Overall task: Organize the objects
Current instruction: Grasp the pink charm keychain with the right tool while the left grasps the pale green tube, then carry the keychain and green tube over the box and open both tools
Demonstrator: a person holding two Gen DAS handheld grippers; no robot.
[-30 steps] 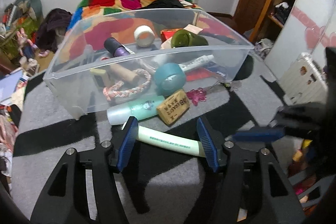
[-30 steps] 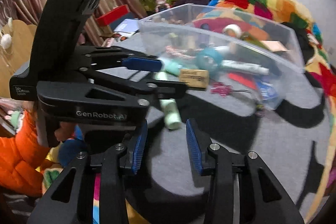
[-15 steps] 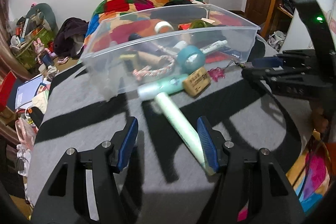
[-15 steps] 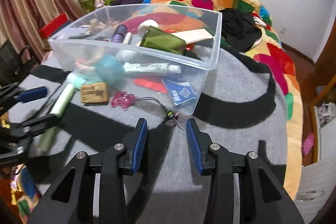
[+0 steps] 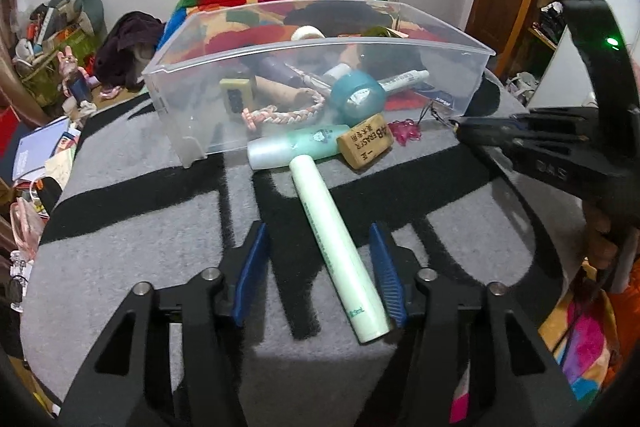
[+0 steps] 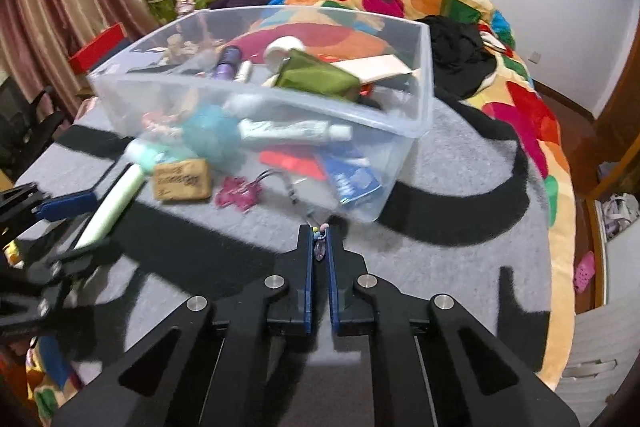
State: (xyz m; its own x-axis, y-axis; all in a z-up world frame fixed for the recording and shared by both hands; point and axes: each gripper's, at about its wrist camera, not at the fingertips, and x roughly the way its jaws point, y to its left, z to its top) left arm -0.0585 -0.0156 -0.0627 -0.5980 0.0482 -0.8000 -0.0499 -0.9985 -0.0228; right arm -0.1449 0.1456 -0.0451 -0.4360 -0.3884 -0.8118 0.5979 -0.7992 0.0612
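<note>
Clutter is split between a clear plastic bin [image 5: 448,75] and the grey-and-black blanket [image 5: 140,227] it sits on. Inside the bin it's a jumble: teal tape roll [image 5: 358,97], braided cord [image 5: 288,115], toothpaste tube [image 6: 292,131], green pouch [image 6: 316,75], and more stuff I can't really make out through the wall.

Loose in front of the bin are a mint bottle [image 5: 296,147], a pale green tube [image 5: 336,251], a tan eraser [image 5: 364,146] and a pink charm [image 6: 238,193].

Left gripper [image 5: 326,269] has just been narrowing, with the pale green tube lying between the blue pads; can't tell if the right pad actually touches it, and the left one clearly doesn't.

Right gripper [image 6: 320,241] is pinched together on a tiny trinket [image 6: 320,247] at the end of the charm's cord. It's too small and blurry to say what it is.
</note>
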